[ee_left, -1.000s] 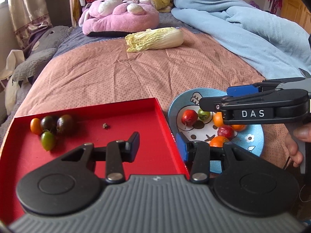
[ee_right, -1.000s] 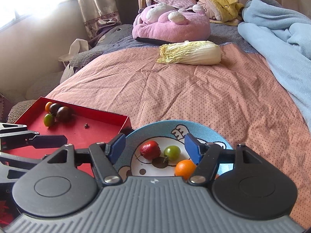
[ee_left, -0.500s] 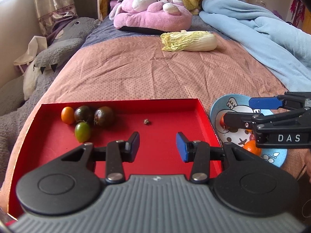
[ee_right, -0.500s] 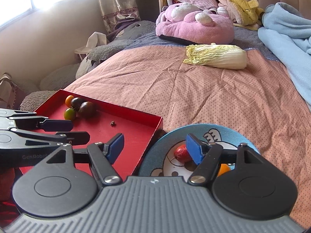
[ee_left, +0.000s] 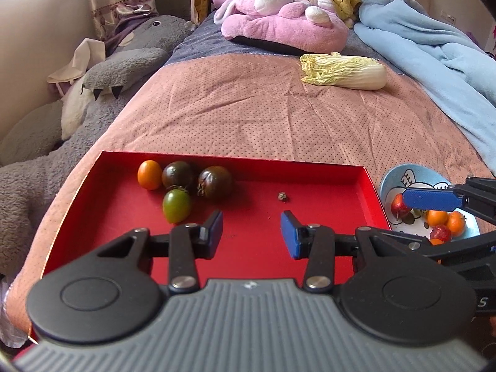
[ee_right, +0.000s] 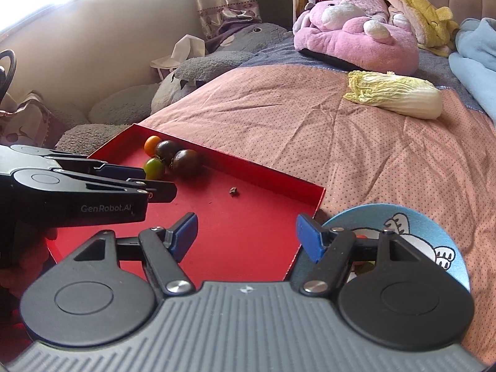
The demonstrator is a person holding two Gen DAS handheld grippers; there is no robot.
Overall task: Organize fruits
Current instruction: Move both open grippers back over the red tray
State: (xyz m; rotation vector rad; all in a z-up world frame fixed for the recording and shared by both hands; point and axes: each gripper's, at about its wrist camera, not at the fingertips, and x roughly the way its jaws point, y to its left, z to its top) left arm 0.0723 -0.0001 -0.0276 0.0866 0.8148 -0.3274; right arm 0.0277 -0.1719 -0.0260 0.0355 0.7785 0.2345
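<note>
A red tray (ee_left: 310, 167) lies on the pink bedspread. At its far left sit an orange tomato (ee_left: 149, 174), two dark tomatoes (ee_left: 177, 174) (ee_left: 215, 182) and a green one (ee_left: 176, 206). My left gripper (ee_left: 251, 228) hovers open over the tray's middle, nothing between its pads. To the right, a blue cartoon plate (ee_left: 391, 179) holds red and orange fruits (ee_left: 435, 217). One of my right gripper's fingers (ee_left: 431, 200) reaches over that plate. In the right wrist view my right gripper (ee_right: 247, 228) stands open and empty above the tray's right end (ee_right: 279, 186), beside the plate (ee_right: 403, 214).
A napa cabbage (ee_left: 344, 73) lies farther up the bed, with a pink plush (ee_left: 279, 21) behind it. A light blue blanket (ee_left: 434, 49) covers the right side and a grey plush (ee_left: 124, 62) hangs off the left edge. A small brown crumb (ee_left: 282, 197) sits in the tray.
Both grippers have swung left, from above the blue plate toward the red tray. Their jaws look the same and hold nothing. The fruits have not moved.
</note>
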